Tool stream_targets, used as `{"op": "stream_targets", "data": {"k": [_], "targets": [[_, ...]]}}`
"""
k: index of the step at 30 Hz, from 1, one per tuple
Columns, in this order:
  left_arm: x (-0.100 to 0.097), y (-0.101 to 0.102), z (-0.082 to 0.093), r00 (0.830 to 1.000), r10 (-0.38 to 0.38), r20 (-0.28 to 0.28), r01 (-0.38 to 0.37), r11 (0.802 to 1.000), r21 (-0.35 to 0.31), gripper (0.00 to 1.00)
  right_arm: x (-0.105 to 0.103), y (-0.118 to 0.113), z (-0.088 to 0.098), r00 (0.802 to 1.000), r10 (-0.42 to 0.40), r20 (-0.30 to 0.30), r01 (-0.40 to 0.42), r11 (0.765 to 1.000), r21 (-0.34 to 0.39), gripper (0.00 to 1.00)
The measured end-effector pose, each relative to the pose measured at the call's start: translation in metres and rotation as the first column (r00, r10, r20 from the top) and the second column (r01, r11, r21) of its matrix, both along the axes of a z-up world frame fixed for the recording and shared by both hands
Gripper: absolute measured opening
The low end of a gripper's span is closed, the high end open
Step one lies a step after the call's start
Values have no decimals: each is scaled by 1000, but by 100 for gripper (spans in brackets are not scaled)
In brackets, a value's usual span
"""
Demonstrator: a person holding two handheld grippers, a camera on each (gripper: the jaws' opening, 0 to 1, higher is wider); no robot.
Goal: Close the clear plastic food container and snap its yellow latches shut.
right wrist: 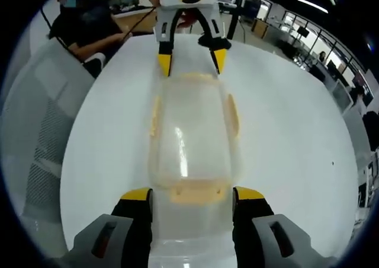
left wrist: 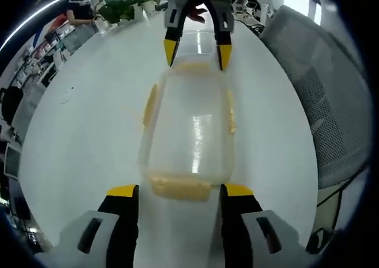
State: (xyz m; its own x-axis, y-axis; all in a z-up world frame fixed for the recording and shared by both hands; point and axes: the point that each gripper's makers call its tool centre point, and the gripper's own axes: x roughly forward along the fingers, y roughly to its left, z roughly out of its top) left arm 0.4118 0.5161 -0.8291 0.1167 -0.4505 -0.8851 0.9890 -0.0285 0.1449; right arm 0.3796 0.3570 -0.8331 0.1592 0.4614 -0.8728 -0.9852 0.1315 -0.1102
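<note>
Container between both open jaws.

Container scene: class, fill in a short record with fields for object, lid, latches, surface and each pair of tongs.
object: clear container with yellow latches
lid: on the container
latches: one at each end, one along each long side; cannot tell if snapped
surface: white table
left tongs: open, astride one end latch
right tongs: open, astride the opposite end latch
</note>
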Motion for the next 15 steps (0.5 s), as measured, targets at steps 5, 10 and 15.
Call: {"op": "stream_targets", "data": {"k": [5, 10, 15], "targets": [[-1, -1, -2, 999, -18, -28, 18, 1000, 5, 52, 4, 0, -1, 1000, 4, -7, -4, 1000, -21, 53], [-1, -2, -2, 998, -29, -52, 29, 1000, 1, 51, 2, 0, -2, 1000, -7, -30, 6, 1000, -28, 47], [-4, -2, -3, 996, -43, -81, 43, 999, -11, 46, 3, 0, -2, 999, -13, -37, 12, 999, -30, 47]]}}
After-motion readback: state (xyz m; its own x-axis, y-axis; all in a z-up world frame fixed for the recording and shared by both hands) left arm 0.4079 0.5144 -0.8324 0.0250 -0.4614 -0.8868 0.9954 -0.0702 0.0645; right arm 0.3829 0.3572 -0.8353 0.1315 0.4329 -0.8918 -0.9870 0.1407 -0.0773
